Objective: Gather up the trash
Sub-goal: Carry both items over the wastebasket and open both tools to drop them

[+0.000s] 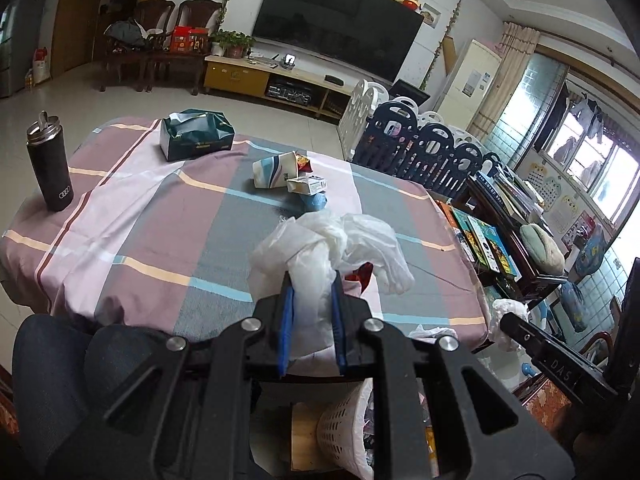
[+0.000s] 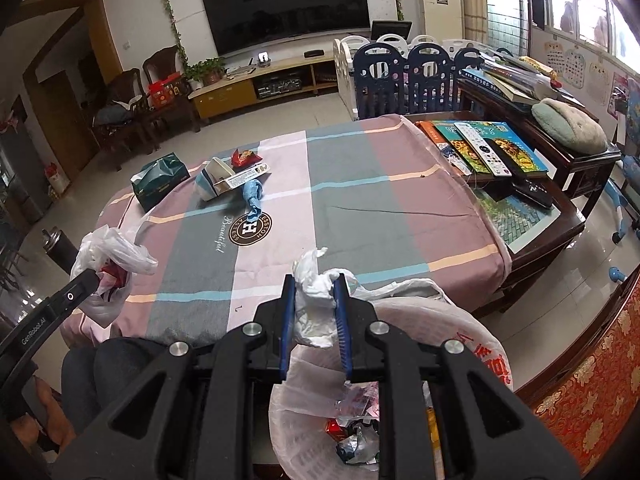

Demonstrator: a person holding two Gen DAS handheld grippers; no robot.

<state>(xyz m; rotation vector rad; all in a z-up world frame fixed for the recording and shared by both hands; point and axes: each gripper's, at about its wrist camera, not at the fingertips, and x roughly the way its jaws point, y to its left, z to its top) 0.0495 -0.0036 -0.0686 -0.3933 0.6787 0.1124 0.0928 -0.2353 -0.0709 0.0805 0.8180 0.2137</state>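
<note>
My left gripper (image 1: pixel 312 280) is shut on one handle of a white plastic trash bag (image 1: pixel 332 240), held over the table's near edge. My right gripper (image 2: pixel 316 280) is shut on the other white bag handle (image 2: pixel 316 284); below it the bag liner (image 2: pixel 420 320) hangs open, with wrappers (image 2: pixel 356 436) inside. The left gripper with its bag part (image 2: pixel 108 264) shows at left in the right wrist view. On the table lie a paper cup (image 1: pixel 276 170), a small carton (image 1: pixel 306 185), a red snack wrapper (image 2: pixel 245 157) and a blue rag (image 2: pixel 253 196).
The plaid-covered table (image 1: pixel 160 216) also holds a green tissue pack (image 1: pixel 196 134) and a black flask (image 1: pixel 50 164). A white basket (image 1: pixel 344 424) stands below the near edge. A side table with books and remotes (image 2: pixel 492 152) stands right. A dark chair (image 1: pixel 52 368) is at left.
</note>
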